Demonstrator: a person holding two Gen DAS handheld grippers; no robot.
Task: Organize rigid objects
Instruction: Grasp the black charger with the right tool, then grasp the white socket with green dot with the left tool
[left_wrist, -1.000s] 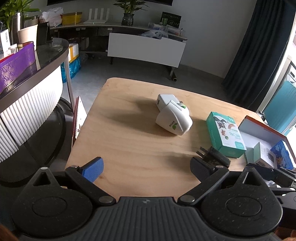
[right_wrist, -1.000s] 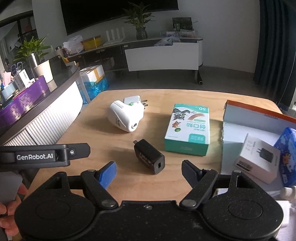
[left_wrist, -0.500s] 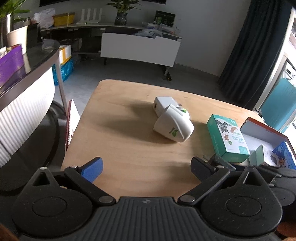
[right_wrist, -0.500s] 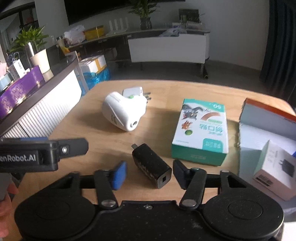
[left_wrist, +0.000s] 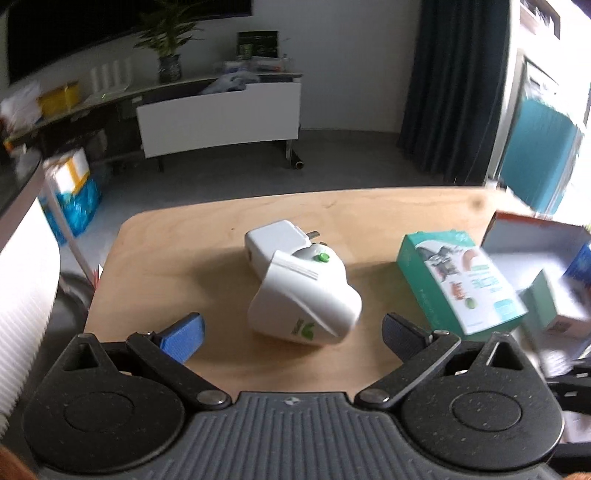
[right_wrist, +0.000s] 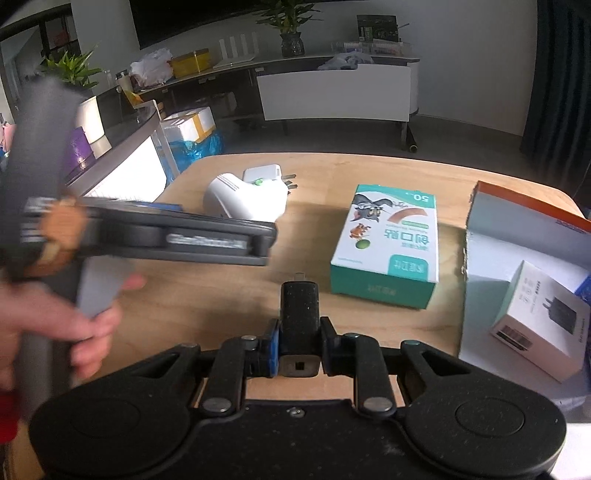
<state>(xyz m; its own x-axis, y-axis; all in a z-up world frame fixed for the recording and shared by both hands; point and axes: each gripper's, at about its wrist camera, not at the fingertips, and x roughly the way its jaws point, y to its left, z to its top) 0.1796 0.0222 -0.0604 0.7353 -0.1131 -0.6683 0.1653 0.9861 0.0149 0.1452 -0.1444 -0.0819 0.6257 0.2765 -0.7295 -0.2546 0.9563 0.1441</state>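
Gripping black charger (right_wrist: 299, 314): right hand-held gripper (right_wrist: 298, 350); left hand-held gripper (left_wrist: 291, 332) open before white adapter (left_wrist: 306, 306)

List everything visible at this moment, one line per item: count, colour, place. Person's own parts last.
black charger: 1, black, clamped in the right gripper
rounded white adapter: 1, white with green logo, table centre
flat white plug: 1, white, touching the rounded adapter's far side
plaster box: 1, teal and white, lying flat right of centre
open box: 1, orange rim, white inside, table's right edge
small charger carton: 1, white, inside the open box
table: 1, light wood
left gripper: 1, black, open, facing the rounded adapter
right gripper: 1, black, shut
left hand: 1, grips the left handle
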